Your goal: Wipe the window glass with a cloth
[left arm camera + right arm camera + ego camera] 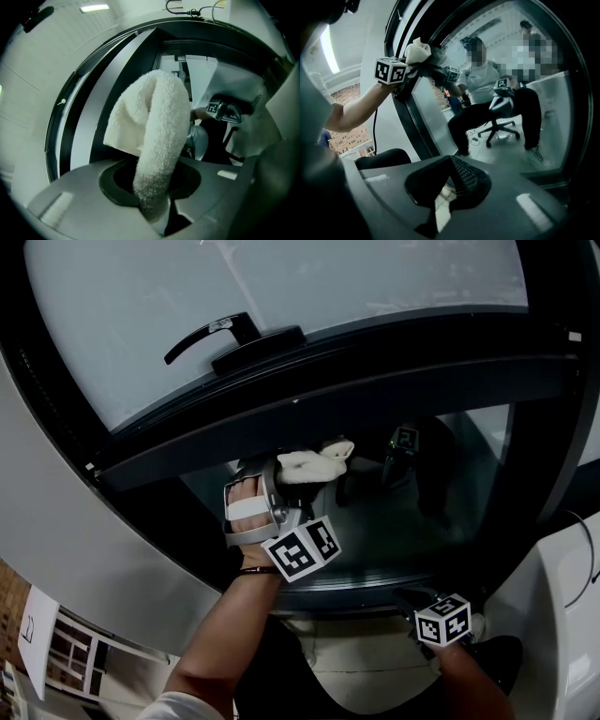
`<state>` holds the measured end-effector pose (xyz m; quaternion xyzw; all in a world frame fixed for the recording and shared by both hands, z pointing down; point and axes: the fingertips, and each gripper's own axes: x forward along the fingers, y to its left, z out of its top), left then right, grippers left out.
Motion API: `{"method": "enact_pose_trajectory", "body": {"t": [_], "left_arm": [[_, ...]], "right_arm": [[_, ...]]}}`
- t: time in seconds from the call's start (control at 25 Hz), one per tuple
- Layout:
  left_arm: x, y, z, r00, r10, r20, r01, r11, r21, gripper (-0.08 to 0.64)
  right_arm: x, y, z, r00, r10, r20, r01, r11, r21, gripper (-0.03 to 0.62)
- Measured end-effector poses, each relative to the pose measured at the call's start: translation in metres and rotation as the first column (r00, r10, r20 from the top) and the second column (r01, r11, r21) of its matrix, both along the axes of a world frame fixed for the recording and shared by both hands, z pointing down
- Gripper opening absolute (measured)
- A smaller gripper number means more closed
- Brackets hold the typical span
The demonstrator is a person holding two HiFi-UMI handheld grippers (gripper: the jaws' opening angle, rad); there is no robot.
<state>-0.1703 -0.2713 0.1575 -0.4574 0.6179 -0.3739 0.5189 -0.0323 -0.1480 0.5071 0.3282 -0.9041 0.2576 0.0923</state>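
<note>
- The left gripper is clamped tight on a white terry cloth. A thick fold rises out from between its jaws, so a soft padded face, and no hard part, meets the pane.
- In the head view that cloth sits up against the lower pane of the clear window glass, near its top left corner, just below the dark horizontal frame bar. Whether it presses on the glass or only hangs close to it I cannot tell.
- Judging by that spot, wiping is at an upper edge of the pane, and most of the glass lies below and to the right.
- The right gripper has its jaws closed together with nothing between them. It is held low, near the bottom of the frame and well apart from the cloth, likely so that it stays out of the wiping path.
- The black lever handle on the frame above is untouched.
</note>
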Motion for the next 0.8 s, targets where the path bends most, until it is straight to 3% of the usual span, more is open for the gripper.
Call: {"method": "enact_pose_trajectory", "body": {"t": [0.28, 0.8], "left_arm": [[-0.001, -0.002, 0.0, 1.0, 0.007, 0.021, -0.008, 0.999, 0.033, 0.104], [-0.001, -0.002, 0.005, 1.0, 0.007, 0.016, -0.007, 1.0, 0.002, 0.104]], "right_arm": [[-0.002, -0.001, -0.001, 1.0, 0.0, -0.001, 0.0, 1.0, 0.003, 0.0], [-0.012, 0.006, -0.012, 1.0, -0.015, 0.009, 0.015, 1.0, 0.005, 0.0]]}}
